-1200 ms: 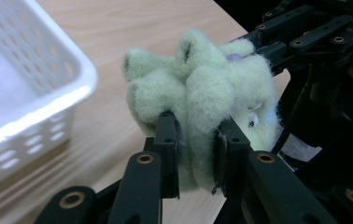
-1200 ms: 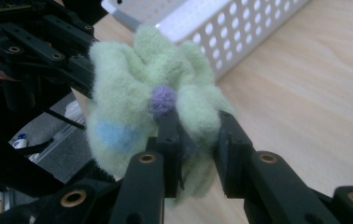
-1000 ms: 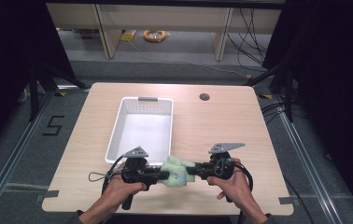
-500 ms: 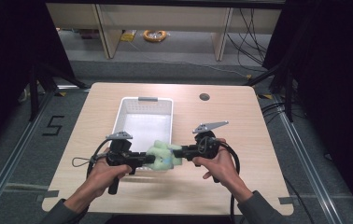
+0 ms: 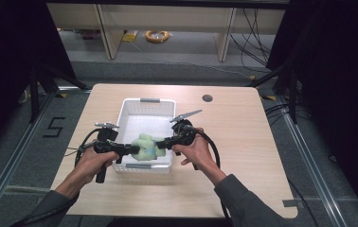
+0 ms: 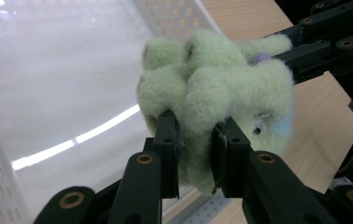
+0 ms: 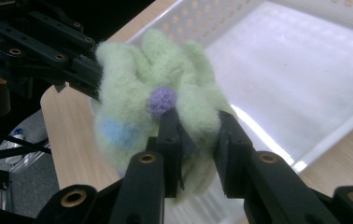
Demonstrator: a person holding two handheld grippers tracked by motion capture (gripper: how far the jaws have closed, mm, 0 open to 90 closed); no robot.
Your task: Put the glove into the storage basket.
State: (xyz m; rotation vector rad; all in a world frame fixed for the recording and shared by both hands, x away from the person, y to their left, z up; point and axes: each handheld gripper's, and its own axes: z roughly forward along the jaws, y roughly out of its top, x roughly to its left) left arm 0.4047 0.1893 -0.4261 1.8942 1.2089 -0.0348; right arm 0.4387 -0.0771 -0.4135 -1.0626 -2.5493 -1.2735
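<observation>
While gripped, plush toy (image 7: 156, 116) reveals purple dot (image 7: 161, 99).

Light wood table (image 5: 243, 142) w/ a dark round hole near its far edge, on grey floor (image 5: 167, 56) (a "5" marked at left). Pale shelving (image 5: 167, 19) behind; black curtains both sides.

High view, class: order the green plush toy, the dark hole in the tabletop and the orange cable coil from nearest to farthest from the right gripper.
1. Green plush toy, in the right gripper, over the basket.
2. Dark hole, at the table's far edge.
3. Orange cable coil, on the floor beyond.
</observation>
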